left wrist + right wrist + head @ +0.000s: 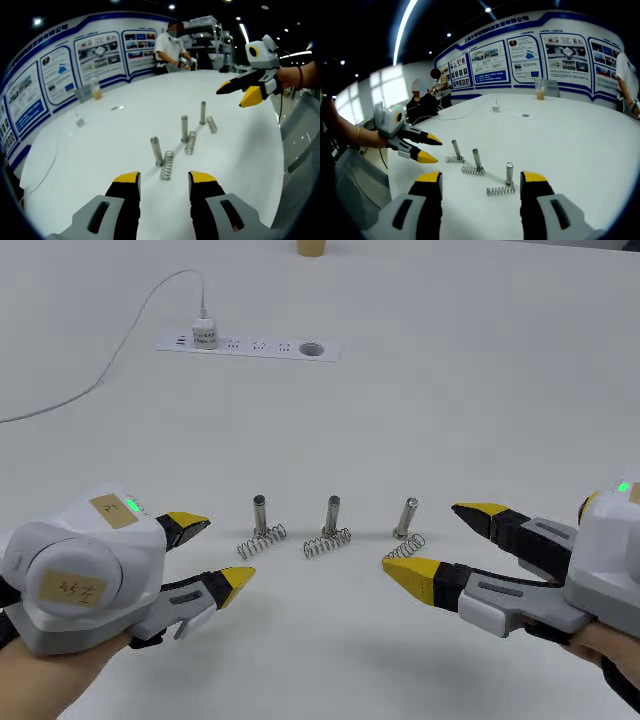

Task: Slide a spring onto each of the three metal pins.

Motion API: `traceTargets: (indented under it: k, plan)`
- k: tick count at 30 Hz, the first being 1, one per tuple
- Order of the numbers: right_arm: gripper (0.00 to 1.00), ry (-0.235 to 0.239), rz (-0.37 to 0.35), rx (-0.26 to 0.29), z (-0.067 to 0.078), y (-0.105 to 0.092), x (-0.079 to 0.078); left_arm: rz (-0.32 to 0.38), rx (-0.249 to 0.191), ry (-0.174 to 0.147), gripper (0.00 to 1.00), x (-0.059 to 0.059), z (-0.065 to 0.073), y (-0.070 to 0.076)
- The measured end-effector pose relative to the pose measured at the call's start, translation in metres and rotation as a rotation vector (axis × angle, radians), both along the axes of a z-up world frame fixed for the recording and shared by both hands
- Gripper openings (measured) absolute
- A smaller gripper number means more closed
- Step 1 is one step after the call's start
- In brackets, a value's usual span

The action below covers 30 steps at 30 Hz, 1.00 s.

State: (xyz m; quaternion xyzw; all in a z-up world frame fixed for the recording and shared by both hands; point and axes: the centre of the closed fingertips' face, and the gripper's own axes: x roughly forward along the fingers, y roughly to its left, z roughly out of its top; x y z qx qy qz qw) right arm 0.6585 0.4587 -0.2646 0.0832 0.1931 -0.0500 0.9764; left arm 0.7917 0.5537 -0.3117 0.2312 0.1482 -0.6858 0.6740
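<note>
Three metal pins stand upright in a row on the white table: left pin (260, 513), middle pin (332, 514), right pin (407, 516). A spring lies flat at the foot of each: left spring (261, 541), middle spring (327, 542), right spring (405, 547). My left gripper (218, 551) is open, just left of the left spring, nothing between its yellow-tipped fingers. My right gripper (445, 539) is open, just right of the right spring. In the left gripper view the nearest pin (157, 151) and spring (167, 165) lie ahead. In the right gripper view the nearest pin (509, 173) and spring (500, 190) lie between the jaws' line.
A white power strip (250, 345) with a plugged-in charger (204, 334) and cable lies at the back of the table. A tan cup (311, 247) stands at the far edge. People stand in the background (171, 48) beyond the table.
</note>
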Motion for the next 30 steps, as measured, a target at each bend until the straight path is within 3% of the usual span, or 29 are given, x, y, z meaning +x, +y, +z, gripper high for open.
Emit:
traceTargets:
  k: [6, 10, 14, 17, 21, 30]
  plan:
    - [0.64, 0.007, 0.014, 0.012, -0.004, 0.008, -0.003, -0.019, -0.003, 0.010, 0.33, 0.002, -0.007, -0.007]
    - [0.64, 0.018, 0.016, 0.018, -0.007, 0.010, -0.005, -0.007, 0.000, 0.075, 0.31, 0.005, -0.018, -0.011]
    - [0.62, 0.035, -0.006, 0.017, -0.010, 0.007, -0.007, -0.022, 0.022, 0.094, 0.28, 0.005, -0.028, -0.013]
    - [0.61, 0.052, -0.006, 0.014, -0.012, 0.006, -0.010, -0.041, 0.032, 0.070, 0.28, 0.004, -0.033, -0.014]
    - [0.61, 0.064, -0.006, 0.014, -0.015, 0.005, -0.012, -0.064, 0.008, 0.065, 0.24, 0.001, -0.030, -0.018]
    - [0.60, 0.067, -0.018, 0.032, -0.018, 0.005, -0.013, -0.098, 0.003, 0.051, 0.15, -0.003, -0.030, -0.022]
